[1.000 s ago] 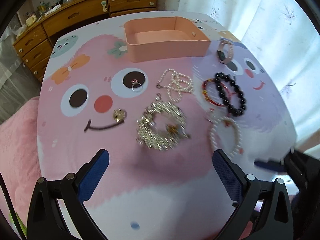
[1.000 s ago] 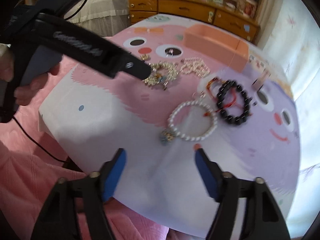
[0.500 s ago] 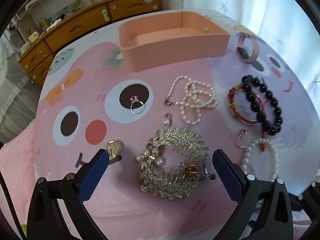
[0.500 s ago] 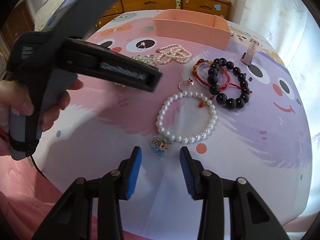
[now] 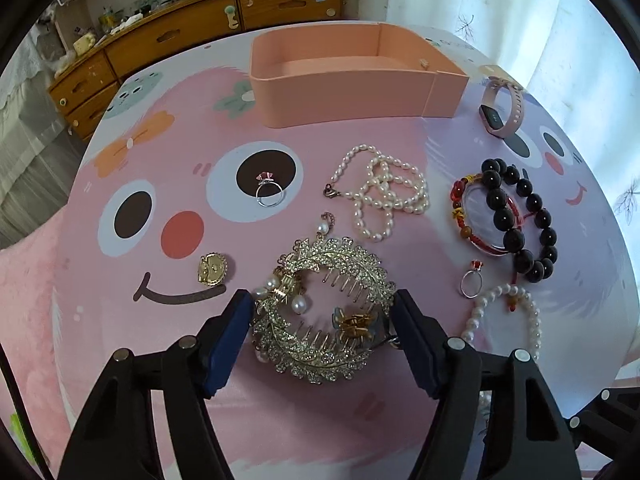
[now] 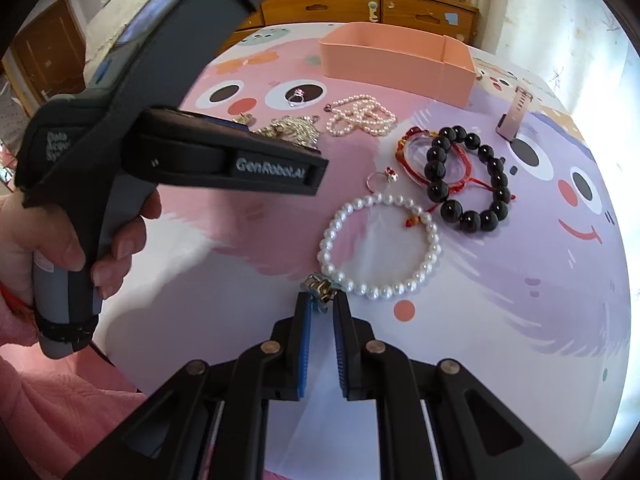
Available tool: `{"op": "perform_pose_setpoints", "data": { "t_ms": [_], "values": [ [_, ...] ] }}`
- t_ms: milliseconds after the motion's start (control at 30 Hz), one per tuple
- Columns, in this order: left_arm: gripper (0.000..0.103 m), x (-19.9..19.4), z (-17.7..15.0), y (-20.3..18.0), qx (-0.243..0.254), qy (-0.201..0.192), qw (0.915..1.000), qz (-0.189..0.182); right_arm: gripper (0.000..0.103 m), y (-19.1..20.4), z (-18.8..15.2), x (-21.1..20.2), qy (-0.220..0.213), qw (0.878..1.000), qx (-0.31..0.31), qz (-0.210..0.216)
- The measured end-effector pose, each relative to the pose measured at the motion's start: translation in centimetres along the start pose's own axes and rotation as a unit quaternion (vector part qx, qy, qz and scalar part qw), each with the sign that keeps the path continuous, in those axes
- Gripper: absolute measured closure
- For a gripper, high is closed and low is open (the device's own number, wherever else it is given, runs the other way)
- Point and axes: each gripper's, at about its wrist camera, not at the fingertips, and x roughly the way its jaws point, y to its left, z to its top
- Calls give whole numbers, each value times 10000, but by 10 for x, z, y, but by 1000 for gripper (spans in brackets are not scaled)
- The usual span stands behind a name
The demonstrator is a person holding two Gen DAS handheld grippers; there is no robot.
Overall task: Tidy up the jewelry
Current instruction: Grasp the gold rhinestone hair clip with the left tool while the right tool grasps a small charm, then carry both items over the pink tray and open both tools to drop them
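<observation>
A rhinestone hair comb (image 5: pixel 320 312) with pearls lies on the cartoon tablecloth between the blue pads of my left gripper (image 5: pixel 322 304), whose jaws touch its two sides. My right gripper (image 6: pixel 320 300) is shut on a small metal clip charm (image 6: pixel 319 289) at the near edge of a white pearl bracelet (image 6: pixel 380 240). The pink box (image 5: pixel 352 76) stands empty at the far side. Other pieces lie loose: a pearl necklace (image 5: pixel 380 196), a pink-stone ring (image 5: pixel 270 192), a gold earring (image 5: pixel 212 269), a black bead bracelet (image 5: pixel 520 220) and a red-stone ring (image 5: pixel 471 280).
A pink watch band (image 5: pixel 502 106) lies right of the box. A red cord bracelet (image 5: pixel 464 208) overlaps the black beads. The left gripper's handle (image 6: pixel 180 152) and the hand fill the left of the right wrist view. A wooden dresser (image 5: pixel 200 36) stands behind the table.
My left gripper moved forward and narrowed around the hair comb. My right gripper moved forward and shut on the small clip charm by the pearl bracelet.
</observation>
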Motion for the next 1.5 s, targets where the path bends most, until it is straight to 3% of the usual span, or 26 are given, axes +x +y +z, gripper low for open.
{"op": "perform_pose_setpoints", "data": {
  "t_ms": [267,633,967,1200,1333,1500],
  "values": [
    [34,-12,2,0,-73,-149,9999,6,92,3,2,-9,-90,9993,-142,342],
    [34,-76,25,1,7,-500,9987,-100,92,-9,34,-39,-624,9961,-111,619],
    [34,-101,71,12,-584,-1162,9913,-218,92,-48,99,-50,-1735,9848,-8,12],
    [34,-99,112,12,-642,-1699,9827,-375,92,-85,148,-43,-2063,9774,454,-13],
    [34,-92,136,17,-771,-1843,9782,-573,92,-103,171,-37,-2242,9724,647,-15],
    [34,-76,159,19,-736,-1942,9771,-469,92,-114,186,-21,-2212,9725,724,-61]
  ]
}}
